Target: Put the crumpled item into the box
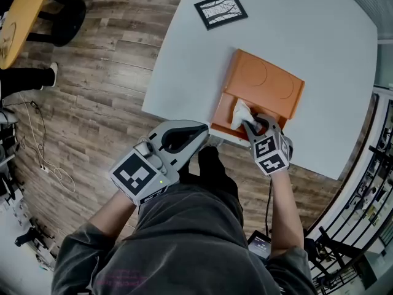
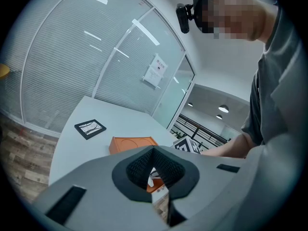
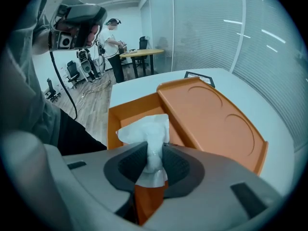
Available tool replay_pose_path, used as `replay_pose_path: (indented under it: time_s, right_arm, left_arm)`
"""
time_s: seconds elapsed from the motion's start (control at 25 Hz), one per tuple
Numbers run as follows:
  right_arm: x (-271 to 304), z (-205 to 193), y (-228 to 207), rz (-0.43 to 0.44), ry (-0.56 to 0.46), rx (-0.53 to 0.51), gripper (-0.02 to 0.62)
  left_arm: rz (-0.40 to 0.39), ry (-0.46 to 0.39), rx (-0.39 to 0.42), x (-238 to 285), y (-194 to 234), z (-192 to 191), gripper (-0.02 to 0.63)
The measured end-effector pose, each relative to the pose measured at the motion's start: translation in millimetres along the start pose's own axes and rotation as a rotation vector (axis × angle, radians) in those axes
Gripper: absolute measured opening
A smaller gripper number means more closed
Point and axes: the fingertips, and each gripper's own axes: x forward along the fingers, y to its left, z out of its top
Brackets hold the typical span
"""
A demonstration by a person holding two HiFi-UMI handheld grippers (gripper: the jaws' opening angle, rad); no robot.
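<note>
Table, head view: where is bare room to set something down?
Bare: the light grey table between the black-framed card and the orange plastic box, and right of its open lid. Crowded: the near edge, where the right gripper holds the white crumpled tissue.

- Head view: steeply down on tabletop and box.
- Left gripper view: nearly level, box well beyond jaws.
- Right gripper view: same box just beyond jaws.
</note>
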Motion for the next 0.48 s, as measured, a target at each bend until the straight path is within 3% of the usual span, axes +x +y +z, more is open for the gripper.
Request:
replay_pose_path:
  time_s: [0.48]
  right_arm:
    - [13.2,-9.0,-1.6,-0.007,0.035,-0.009,0.100]
  left_arm:
    - [-0.002,0.009,0.000,2.6,2.2,-0.2,0.012]
